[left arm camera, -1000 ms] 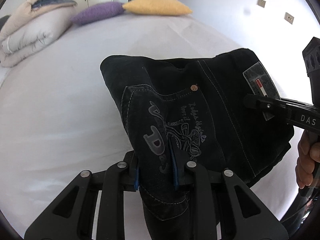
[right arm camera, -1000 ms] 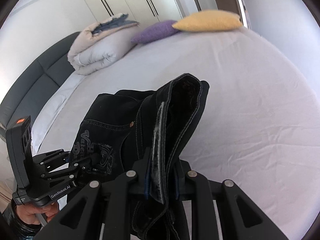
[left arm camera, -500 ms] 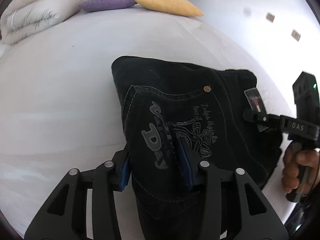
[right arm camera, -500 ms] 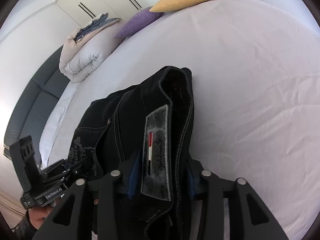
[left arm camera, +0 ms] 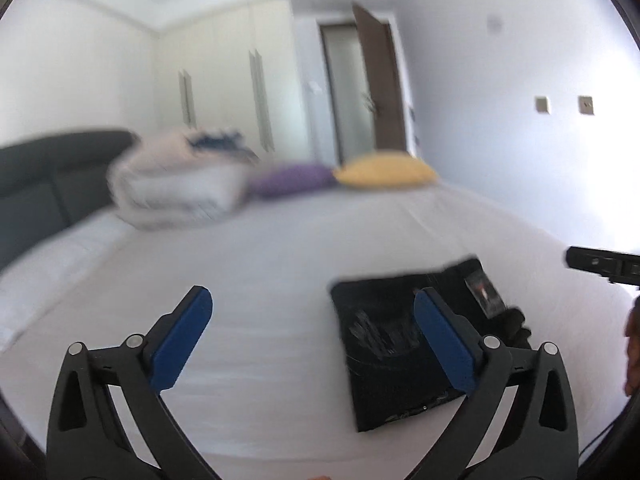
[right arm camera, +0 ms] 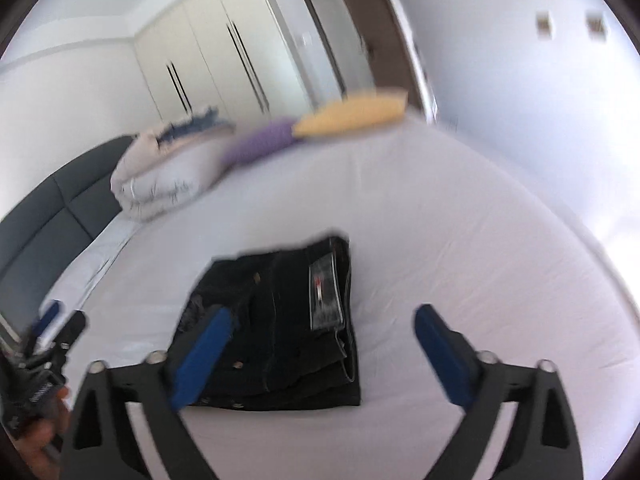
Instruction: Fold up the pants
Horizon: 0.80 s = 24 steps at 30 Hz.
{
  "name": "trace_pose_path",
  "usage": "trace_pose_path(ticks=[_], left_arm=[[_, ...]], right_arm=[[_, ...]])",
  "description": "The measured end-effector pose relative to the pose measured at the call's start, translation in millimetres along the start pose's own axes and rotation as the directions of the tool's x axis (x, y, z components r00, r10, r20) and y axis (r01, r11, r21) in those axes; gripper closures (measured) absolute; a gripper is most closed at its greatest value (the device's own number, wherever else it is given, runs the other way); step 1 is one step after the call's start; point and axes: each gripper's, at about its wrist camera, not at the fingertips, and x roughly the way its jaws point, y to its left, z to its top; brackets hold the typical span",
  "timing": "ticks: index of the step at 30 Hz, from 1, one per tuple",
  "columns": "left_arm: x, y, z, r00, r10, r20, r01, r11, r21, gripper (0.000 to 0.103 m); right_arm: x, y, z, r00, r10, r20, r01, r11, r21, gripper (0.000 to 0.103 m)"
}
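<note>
The black pants point(right arm camera: 276, 320) lie folded in a flat bundle on the white bed point(right arm camera: 460, 232), with a grey label on top. My right gripper point(right arm camera: 325, 313) hangs above and short of them; its jaws are opening wide and its blue pads touch nothing. In the left wrist view the pants point(left arm camera: 384, 344) sit at the lower right, partly behind the right-hand pad. My left gripper point(left arm camera: 312, 294) is also opening wide, with only bare sheet between its fingers. Each view catches the other gripper at its edge, the right gripper point(left arm camera: 600, 266) and the left gripper point(right arm camera: 52, 332), both blurred.
A folded duvet point(left arm camera: 176, 180), a purple pillow point(left arm camera: 292, 178) and a yellow pillow point(left arm camera: 384, 170) lie at the far end of the bed. A dark headboard point(left arm camera: 48, 180) runs along the left. Wardrobes and a door stand behind. A person's hand point(right arm camera: 40, 436) holds the left gripper.
Both grippers let go of the pants, opened wide and drew back and upward. The pants, held up before, now lie flat and folded on the bed.
</note>
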Motion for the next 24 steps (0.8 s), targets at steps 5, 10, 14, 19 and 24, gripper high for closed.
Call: trace_pose_path(ticks=[5, 10, 14, 19, 24], left_arm=[[-74.5, 7.0, 9.7, 0.994, 0.027, 0.105, -0.025, 0.999, -0.025, 0.0], [-111.2, 28.0, 17.5, 0.996, 0.05, 0.069, -0.045, 0.997, -0.063, 0.0], [-132.0, 39.5, 18.1, 0.999, 0.039, 0.001, -0.039, 0.993, -0.112, 0.0], [-137.2, 30.5, 0.2, 0.995, 0.058, -0.076, -0.065, 0.994, -0.092, 0.0], [-110.4, 23.5, -30.0, 0.971, -0.028, -0.236, -0.004, 0.991, -0.134, 0.0]], right_arm=[[-72.2, 17.4, 10.4, 0.988, -0.031, 0.154, 0.036, 0.999, -0.027, 0.0], [-131.7, 34.5, 14.8, 0.95, -0.069, 0.304, 0.094, 0.993, -0.068, 0.0], [-164.5, 46.7, 12.8, 0.923, -0.081, 0.377, 0.127, 0.987, -0.099, 0.0], [-176.0, 58.7, 3.2, 0.929, -0.08, 0.36, 0.139, 0.98, -0.141, 0.0], [-155.5, 62.4, -18.8, 0.963, -0.137, 0.231, 0.186, 0.961, -0.206, 0.0]])
